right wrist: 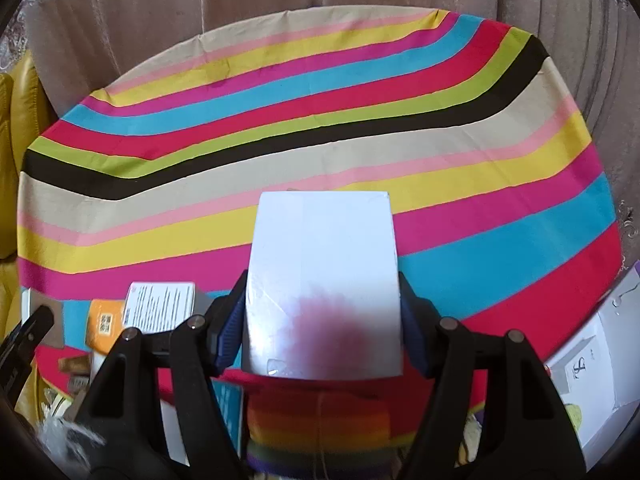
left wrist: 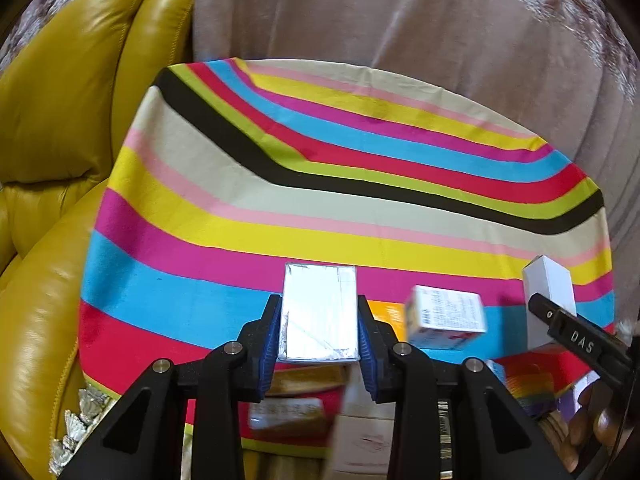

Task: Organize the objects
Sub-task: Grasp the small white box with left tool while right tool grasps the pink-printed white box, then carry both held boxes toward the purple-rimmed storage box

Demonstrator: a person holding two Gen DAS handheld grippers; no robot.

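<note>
My left gripper (left wrist: 319, 340) is shut on a small silver-white box (left wrist: 319, 312) and holds it above the near part of the striped tablecloth (left wrist: 340, 184). My right gripper (right wrist: 322, 320) is shut on a larger white box (right wrist: 324, 280), held above the same cloth (right wrist: 280, 120). In the left wrist view that white box (left wrist: 548, 296) and a right finger (left wrist: 576, 336) show at the right edge. A white printed box (left wrist: 446, 320) lies between the two grippers. It also shows in the right wrist view (right wrist: 160, 306).
A yellow leather sofa (left wrist: 60, 140) stands left of the table. A pink curtain (left wrist: 400, 12) hangs behind. An orange box (right wrist: 104, 326), a rainbow-striped object (right wrist: 320, 428), a blue-faced box (right wrist: 230, 404) and a white open box (right wrist: 596, 368) crowd the near edge.
</note>
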